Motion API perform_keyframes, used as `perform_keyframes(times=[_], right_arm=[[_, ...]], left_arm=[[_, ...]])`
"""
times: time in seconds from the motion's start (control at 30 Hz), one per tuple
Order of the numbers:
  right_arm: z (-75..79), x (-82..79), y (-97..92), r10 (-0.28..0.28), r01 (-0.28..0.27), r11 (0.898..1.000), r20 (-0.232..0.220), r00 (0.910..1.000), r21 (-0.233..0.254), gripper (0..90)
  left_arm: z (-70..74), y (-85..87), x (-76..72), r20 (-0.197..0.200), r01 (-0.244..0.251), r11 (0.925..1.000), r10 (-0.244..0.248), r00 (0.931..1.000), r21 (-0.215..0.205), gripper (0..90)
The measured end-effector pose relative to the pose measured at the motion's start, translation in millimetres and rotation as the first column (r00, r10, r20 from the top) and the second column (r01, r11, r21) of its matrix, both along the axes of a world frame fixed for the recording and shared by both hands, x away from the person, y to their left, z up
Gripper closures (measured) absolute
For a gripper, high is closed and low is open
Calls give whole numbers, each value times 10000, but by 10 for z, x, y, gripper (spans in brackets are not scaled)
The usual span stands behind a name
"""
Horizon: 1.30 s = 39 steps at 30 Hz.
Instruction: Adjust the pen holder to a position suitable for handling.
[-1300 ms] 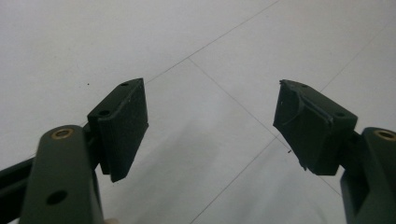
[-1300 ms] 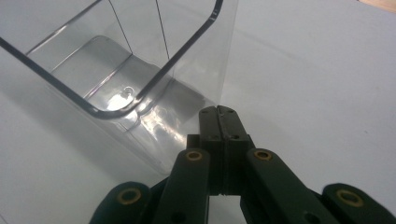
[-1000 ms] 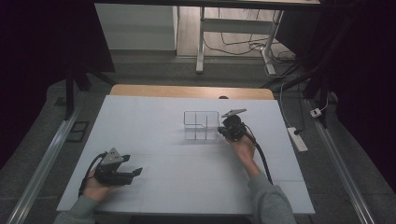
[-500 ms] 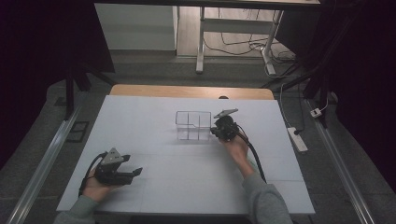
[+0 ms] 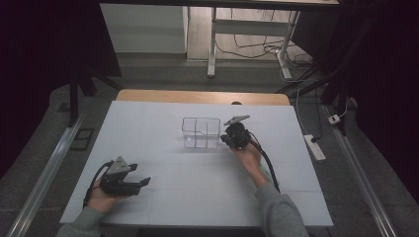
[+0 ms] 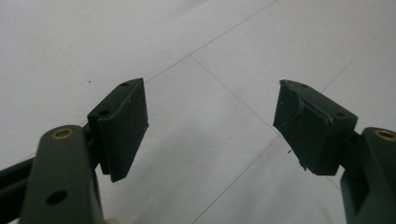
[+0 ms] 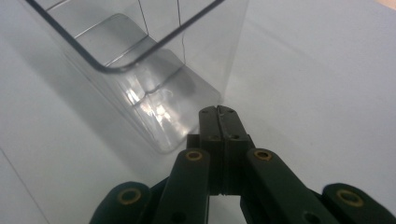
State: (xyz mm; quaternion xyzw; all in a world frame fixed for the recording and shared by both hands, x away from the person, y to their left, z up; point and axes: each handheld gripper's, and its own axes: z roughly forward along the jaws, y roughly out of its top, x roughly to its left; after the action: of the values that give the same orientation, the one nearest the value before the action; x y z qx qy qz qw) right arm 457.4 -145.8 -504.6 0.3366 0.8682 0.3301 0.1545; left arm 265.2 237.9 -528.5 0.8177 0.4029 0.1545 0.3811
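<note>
1. Since a second ago the clear divided box (image 5: 201,132) has slid to the left across the desk (image 5: 163,202), and your right hand-held gripper (image 5: 232,137) has followed it; your left hand-held gripper (image 5: 141,182) has kept its place near the front left corner.
2. The box sits upright and empty at the middle of the white desk, with the right hand-held gripper against its right wall.
3. In the right gripper view the two jaws are pressed together with nothing between them, their tips (image 7: 218,112) low at the box's bottom edge (image 7: 187,116). Keep pushing there, near the base, so the light plastic probably slides rather than tips.
4. Push slowly and square to the wall; an off-centre nudge will likely spin the box.
5. Your left hand-held gripper (image 6: 210,135) is spread wide over bare desk; use it to stop the box if it overshoots.
</note>
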Motion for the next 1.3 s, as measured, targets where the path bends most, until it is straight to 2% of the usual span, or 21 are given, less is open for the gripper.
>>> perform_keyframes(times=[0.27, 0.3, 0.33, 0.37, 0.4, 0.43, 0.5, 0.53, 0.6, 0.73, 0.87, 1.3], right_arm=[[172, -80, -225, -127, 125, 9999, 152, 9998, 82, 886], [185, -95, -250, -142, 142, 9999, 145, 9998, 42, 835], [185, -95, -250, -142, 142, 9999, 145, 9998, 42, 835], [206, -129, -294, -126, 126, 9999, 100, 9999, 18, 723], [206, -129, -294, -126, 126, 9999, 100, 9999, 18, 723], [223, -164, -340, -100, 103, 9997, -121, 9999, 208, 645], [231, -178, -355, -66, 73, 9996, -214, 9997, 286, 617], [251, -213, -401, 41, -34, 9997, -276, 9996, 252, 553], [269, -232, -437, 186, -181, 9997, -362, 9992, 142, 499], [297, -262, -492, 358, -356, 9994, -460, 9983, 47, 431], [309, -277, -532, 468, -461, 9988, -524, 9975, 133, 408], [345, -376, -707, 376, -387, 9992, -696, 9969, -141, 358]], left_arm=[[-6, 3, 13, -29, -41, 10000, 41, 10000, 23, 256], [-6, 3, 12, -27, -50, 10000, 50, 10000, 15, 256], [-5, 3, 11, -23, -52, 10000, 52, 10000, 17, 256], [-5, 1, 10, -22, -56, 10000, 56, 10000, 14, 256], [-4, 1, 10, -18, -46, 10000, 46, 10000, 18, 256], [-5, -3, 9, -16, -51, 10000, 51, 10000, 26, 256], [-4, -5, 9, -12, -45, 10000, 45, 10000, 34, 256], [-4, -7, 10, -11, -34, 10000, 34, 10000, 44, 256], [-6, -12, 13, -16, -26, 10000, 26, 10000, 67, 256], [-4, -10, 14, -9, -24, 10000, 24, 10000, 59, 256], [-3, -7, 13, -2, -35, 10000, 35, 10000, 48, 256], [-2, -3, 9, 35, 10, 10000, -11, 10000, 54, 256]])
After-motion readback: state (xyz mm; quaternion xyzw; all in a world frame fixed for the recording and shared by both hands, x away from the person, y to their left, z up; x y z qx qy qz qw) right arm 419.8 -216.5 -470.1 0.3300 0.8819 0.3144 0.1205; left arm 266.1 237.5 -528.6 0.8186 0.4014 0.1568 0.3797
